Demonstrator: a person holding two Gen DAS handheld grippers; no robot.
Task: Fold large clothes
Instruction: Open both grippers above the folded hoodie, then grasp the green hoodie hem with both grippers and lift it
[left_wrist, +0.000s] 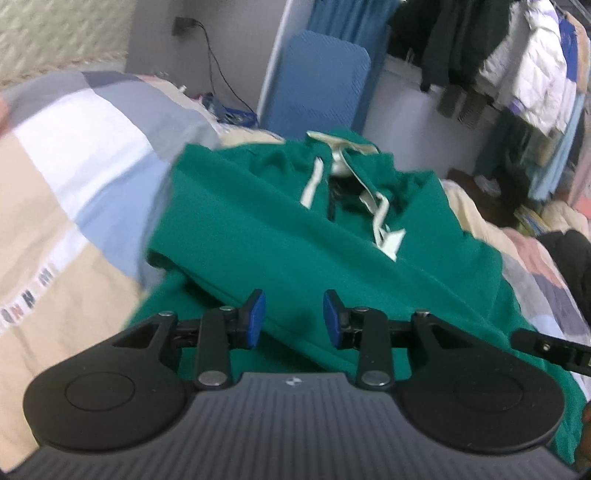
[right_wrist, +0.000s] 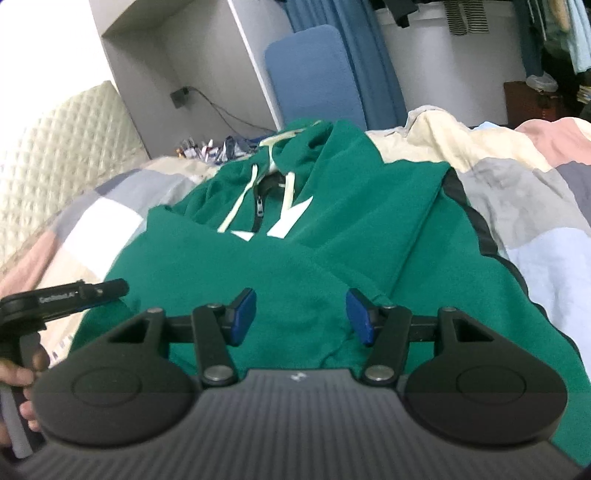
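Blue pads: left hand-held gripper (left_wrist: 294, 318) has its jaws parted with a clear gap, and nothing is pinched between the pads; green cloth shows only behind the gap.
Right hand-held gripper (right_wrist: 301, 316): jaws parted wider than the left pair, also bare, with a loose fold of the garment lying below the gap and not pressed by either pad.
Landmark: green hoodie (right_wrist: 332, 229), spread flat on the bed (right_wrist: 535, 221) over a patchwork quilt.
Hoodie from the grippers: it lies straight ahead of and beneath both tools, hem end nearest them, hood and neck farthest.
Long axis: runs away from both grippers, from hem to hood, roughly in line with the way the fingers point.
Sleeves: both appear already laid inward across the chest, crossing just ahead of the jaws.
Zip and cream drawstrings (right_wrist: 236, 206): at the far, neck end of the hoodie, well apart from either gripper.
Nearer hand: neither clearly; both hover over the hem end, left over the hoodie's left part, right over its right part.
Judged next need: each gripper takes its own hem corner, since the fold would run along the long axis toward the hood.
Beyond the hoodie: a blue padded board (right_wrist: 314, 70) stands past the hood end.
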